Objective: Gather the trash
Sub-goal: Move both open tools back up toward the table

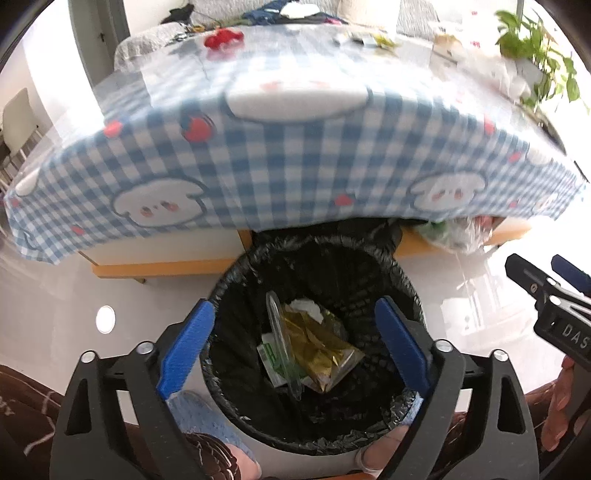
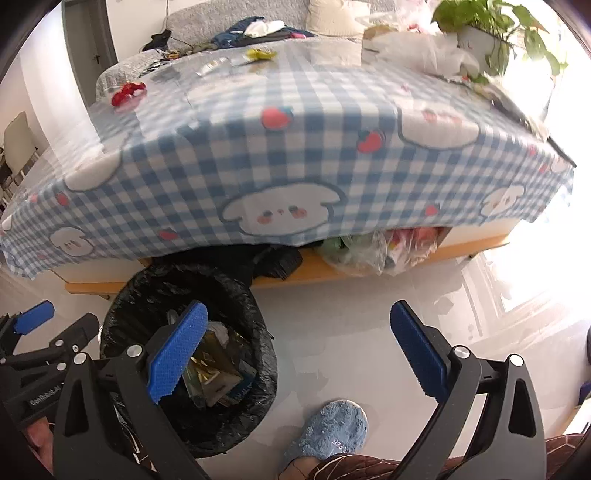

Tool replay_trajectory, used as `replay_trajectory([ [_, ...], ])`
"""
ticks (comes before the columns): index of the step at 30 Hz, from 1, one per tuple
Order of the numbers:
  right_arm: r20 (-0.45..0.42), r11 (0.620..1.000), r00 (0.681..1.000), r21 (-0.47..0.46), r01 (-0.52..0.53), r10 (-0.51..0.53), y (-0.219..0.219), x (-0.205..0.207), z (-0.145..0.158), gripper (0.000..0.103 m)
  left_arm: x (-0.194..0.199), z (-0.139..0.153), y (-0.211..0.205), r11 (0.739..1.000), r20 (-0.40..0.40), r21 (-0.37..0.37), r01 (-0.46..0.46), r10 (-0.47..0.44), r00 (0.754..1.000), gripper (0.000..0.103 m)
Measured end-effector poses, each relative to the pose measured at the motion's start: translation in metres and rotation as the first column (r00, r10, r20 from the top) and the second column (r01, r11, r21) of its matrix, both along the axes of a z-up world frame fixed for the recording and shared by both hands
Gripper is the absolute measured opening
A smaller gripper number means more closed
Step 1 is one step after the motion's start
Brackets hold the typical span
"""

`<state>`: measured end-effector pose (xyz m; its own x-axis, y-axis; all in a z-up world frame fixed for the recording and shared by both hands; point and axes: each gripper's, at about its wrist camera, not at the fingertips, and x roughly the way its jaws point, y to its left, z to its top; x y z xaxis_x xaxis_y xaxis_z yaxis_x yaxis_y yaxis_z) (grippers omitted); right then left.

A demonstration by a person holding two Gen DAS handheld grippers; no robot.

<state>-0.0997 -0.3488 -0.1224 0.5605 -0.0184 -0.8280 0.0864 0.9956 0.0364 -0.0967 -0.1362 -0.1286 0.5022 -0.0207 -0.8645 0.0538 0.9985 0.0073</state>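
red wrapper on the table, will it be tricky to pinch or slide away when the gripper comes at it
The red wrapper looks crumpled and thin, so probably light and floppy, crushing flat between the fingers. It lies on a glossy checked tablecloth, so it may skid if nudged sideways. Being crinkled rather than round, it seems unlikely to roll.

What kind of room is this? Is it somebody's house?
Probably a living room at home: a low table with a blue checked cartoon tablecloth, a grey sofa piled with clothes behind it, a potted plant and a fluffy blue slipper.

White letters "DAS" stand on the right gripper [image 1: 554, 273]; the slipper [image 2: 327, 430] shows "PER".
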Motion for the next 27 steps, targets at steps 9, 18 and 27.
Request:
replay_trajectory([
  [9, 0.065, 0.999, 0.997, -0.025, -0.041, 0.043, 0.020, 0.005, 0.035, 0.095, 0.001, 0.043, 0.025, 0.999, 0.070, -0.037, -0.012, 0.015, 0.997, 0.097],
  [18, 0.133, 0.996, 0.988, -0.054, -0.067, 0.073, 0.033, 0.024, 0.075, 0.095, 0.014, 0.079, 0.041, 0.998, 0.107, -0.069, -0.001, 0.008, 0.994, 0.097],
  [27, 0.152, 0.995, 0.984, -0.044, -0.088, 0.094, 0.050, 0.062, 0.092, 0.095, 0.057, 0.104, 0.064, 0.997, 0.140, -0.066, -0.039, 0.048, 0.989, 0.097],
])
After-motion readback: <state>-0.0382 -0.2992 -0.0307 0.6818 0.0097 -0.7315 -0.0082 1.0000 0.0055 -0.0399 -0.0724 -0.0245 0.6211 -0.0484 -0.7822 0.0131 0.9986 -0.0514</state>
